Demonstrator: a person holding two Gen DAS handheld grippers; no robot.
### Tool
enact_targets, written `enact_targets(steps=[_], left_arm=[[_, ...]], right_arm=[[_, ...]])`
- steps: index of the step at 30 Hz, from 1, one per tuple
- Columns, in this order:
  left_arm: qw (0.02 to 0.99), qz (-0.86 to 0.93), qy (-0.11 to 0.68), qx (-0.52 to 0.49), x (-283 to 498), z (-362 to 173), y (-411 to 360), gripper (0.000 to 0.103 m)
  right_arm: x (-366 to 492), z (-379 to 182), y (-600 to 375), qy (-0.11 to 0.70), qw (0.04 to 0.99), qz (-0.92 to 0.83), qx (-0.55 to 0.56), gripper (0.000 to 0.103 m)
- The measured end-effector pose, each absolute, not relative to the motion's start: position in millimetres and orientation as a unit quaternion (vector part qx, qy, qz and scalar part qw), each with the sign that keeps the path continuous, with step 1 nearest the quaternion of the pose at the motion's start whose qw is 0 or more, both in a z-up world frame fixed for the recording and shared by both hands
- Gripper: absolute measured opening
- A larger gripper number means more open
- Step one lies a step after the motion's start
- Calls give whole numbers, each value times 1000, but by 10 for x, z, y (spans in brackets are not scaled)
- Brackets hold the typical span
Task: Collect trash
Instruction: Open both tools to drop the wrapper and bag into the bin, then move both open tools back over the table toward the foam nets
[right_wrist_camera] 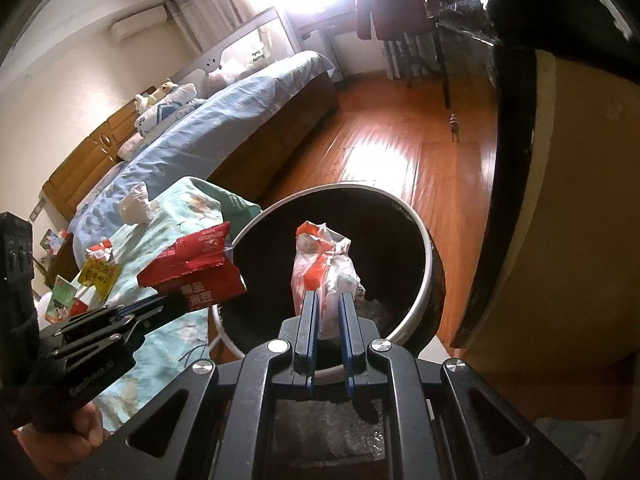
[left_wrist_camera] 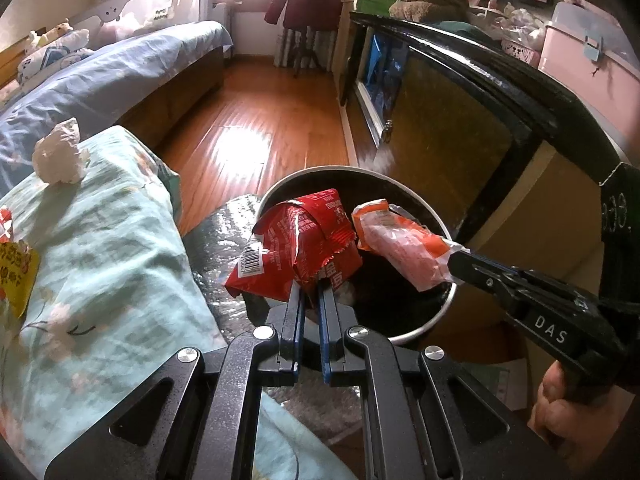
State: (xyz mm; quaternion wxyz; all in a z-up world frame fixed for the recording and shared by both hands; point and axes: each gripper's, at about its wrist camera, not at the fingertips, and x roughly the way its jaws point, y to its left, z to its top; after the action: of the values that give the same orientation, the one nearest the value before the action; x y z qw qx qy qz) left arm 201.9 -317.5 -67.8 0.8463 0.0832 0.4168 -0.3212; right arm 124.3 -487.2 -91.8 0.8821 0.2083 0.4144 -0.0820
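Observation:
A round black trash bin with a white rim (left_wrist_camera: 404,193) (right_wrist_camera: 420,224) stands on the wooden floor beside the bed. My left gripper (left_wrist_camera: 313,286) (right_wrist_camera: 176,300) is shut on a crumpled red snack wrapper (left_wrist_camera: 296,248) (right_wrist_camera: 196,268), held over the bin's left rim. My right gripper (right_wrist_camera: 329,298) (left_wrist_camera: 454,258) is shut on an orange and white wrapper (right_wrist_camera: 324,268) (left_wrist_camera: 400,244), held over the bin's mouth. A crumpled white tissue (left_wrist_camera: 60,156) (right_wrist_camera: 134,204) lies on the floral quilt. More wrappers, yellow (left_wrist_camera: 18,276) (right_wrist_camera: 98,274) and red, lie near the quilt's left side.
The light green floral quilt (left_wrist_camera: 100,260) (right_wrist_camera: 188,208) covers the bed edge to the left of the bin. A dark-framed cabinet (left_wrist_camera: 460,128) stands to the right. A silver mat (left_wrist_camera: 224,240) lies under the bin. A hand (left_wrist_camera: 560,408) holds the right gripper's handle.

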Motion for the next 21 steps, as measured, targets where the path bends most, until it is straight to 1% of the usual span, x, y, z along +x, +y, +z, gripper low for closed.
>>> enact_targets(steps=[4,6,7,8,9,10,11,12,13,15,18,21], left_arm=[[844,-321,421,82,2069,-689,-3220,6],[843,-321,424,80,2091,-699,-3231,7],[842,-322,426,79,2095,-703,-3240,9],[841,-323,428,78,2093,-709,-3241,14],[841,-322,428,79,2085,-709,-3233,23],[843,-321,425,78,2074,-702,-3220,29],[845,-319,422,78,2056,-692,-3198,37],[847,-318,419,77,2043,-685,-3180,41],[849,-316,416,75,2023,-674,-3144,42],[852,-310,416,70,1988,-665,-3047,46],[858,-297,415,58,1931,-647,-2865,49],[863,-285,414,44,1861,-643,-2641,50]], right_arm=[[1269,-942,-4911,416,880,-86,211,10],[1286,-951,-4921,417,879,-86,215,15],[1298,-958,-4912,417,879,-86,217,15],[1300,-960,-4917,416,878,-84,221,16],[1300,-962,-4916,415,878,-84,223,16],[1296,-961,-4913,416,877,-83,225,16],[1286,-957,-4906,415,877,-83,226,19],[1274,-950,-4906,415,877,-83,227,27],[1262,-939,-4899,413,878,-82,228,32],[1238,-912,-4853,408,880,-81,228,50],[1227,-880,-4768,405,882,-72,231,61],[1244,-842,-4629,403,884,-59,230,69]])
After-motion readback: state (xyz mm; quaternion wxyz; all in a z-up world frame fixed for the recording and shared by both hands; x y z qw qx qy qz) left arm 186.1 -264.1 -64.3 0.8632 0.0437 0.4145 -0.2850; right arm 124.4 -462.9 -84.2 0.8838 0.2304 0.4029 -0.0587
